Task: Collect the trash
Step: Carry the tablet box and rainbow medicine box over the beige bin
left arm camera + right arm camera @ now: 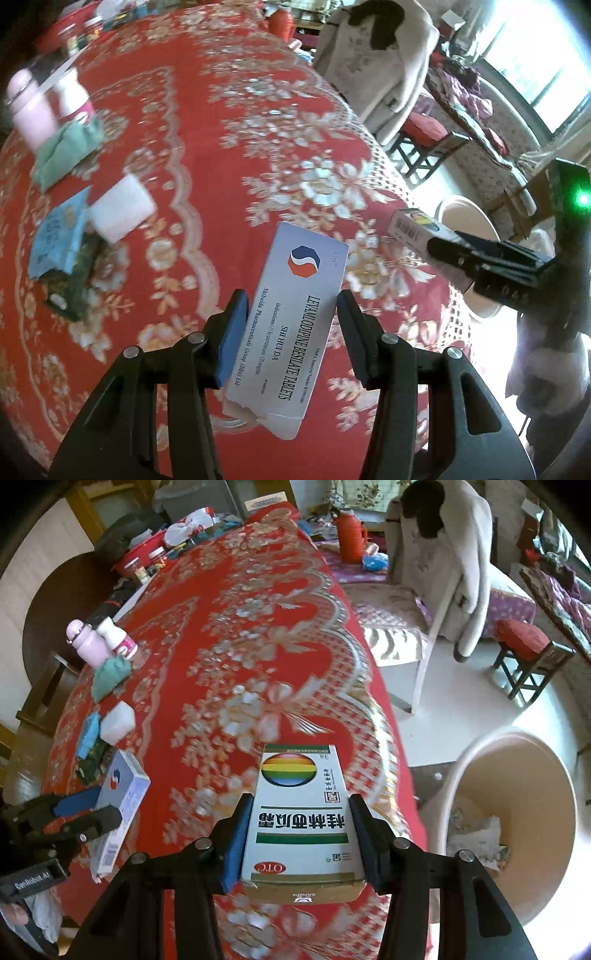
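My left gripper [291, 321] is shut on a pale blue tablet box [291, 317] with a red and blue logo, held above the red floral tablecloth [207, 147]. My right gripper [301, 819] is shut on a white and green medicine box [303, 812] with a rainbow circle, also above the cloth near its right edge. Each gripper shows in the other's view: the right one with its box [413, 225] at the right, the left one with its box [122, 801] at the left. A beige trash bin [517, 812] with crumpled paper stands on the floor right of the table.
On the table's left lie a white block [117, 722], a blue packet [88, 734], a green cloth [109, 674], a pink bottle [86, 644] and a white bottle [118, 638]. Clutter and a red basin [136, 554] sit at the far end. A chair with a coat [436, 572] and a stool [524, 657] stand right.
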`<state>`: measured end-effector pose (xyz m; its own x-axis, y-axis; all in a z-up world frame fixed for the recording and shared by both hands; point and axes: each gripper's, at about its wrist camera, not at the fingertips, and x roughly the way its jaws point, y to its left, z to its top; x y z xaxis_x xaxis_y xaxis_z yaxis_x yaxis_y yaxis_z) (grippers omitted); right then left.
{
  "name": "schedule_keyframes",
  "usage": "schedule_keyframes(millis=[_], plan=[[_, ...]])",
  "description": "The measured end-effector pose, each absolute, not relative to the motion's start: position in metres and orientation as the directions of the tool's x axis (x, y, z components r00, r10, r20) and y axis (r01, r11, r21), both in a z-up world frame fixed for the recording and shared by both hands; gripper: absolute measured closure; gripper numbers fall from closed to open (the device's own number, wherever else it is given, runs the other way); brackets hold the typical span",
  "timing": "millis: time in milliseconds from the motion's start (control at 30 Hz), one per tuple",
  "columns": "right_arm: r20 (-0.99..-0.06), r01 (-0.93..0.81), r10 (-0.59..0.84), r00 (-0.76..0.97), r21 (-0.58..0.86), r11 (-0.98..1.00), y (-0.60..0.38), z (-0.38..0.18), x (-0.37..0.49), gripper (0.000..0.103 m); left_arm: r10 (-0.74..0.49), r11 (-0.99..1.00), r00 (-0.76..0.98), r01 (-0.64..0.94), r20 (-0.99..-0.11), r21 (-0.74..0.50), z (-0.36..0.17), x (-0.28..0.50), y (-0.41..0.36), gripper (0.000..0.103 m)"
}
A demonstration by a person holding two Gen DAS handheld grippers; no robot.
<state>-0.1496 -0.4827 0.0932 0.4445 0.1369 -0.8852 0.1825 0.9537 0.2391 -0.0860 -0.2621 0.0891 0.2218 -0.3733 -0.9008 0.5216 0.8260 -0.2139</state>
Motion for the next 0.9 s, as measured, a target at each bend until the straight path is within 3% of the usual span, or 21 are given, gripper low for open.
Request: schedule_keyframes(millis=[333,900], plan=[[-0.927,0.163,0.182,0.329,0.245,0.956,-0.483,0.062,-0.159,0.051,-0.376,0.813,0.202,0.54,-0.904,-0.218,0.086,-0.095,-0.29,0.055],[-0.891,0.254,0.103,0.443,0.235,0.938,-0.533,0.096,-0.197,0.052,-0.425,0.757,0.186,0.61,-0.886,-0.234,0.104,-0.106,-0.348,0.055]])
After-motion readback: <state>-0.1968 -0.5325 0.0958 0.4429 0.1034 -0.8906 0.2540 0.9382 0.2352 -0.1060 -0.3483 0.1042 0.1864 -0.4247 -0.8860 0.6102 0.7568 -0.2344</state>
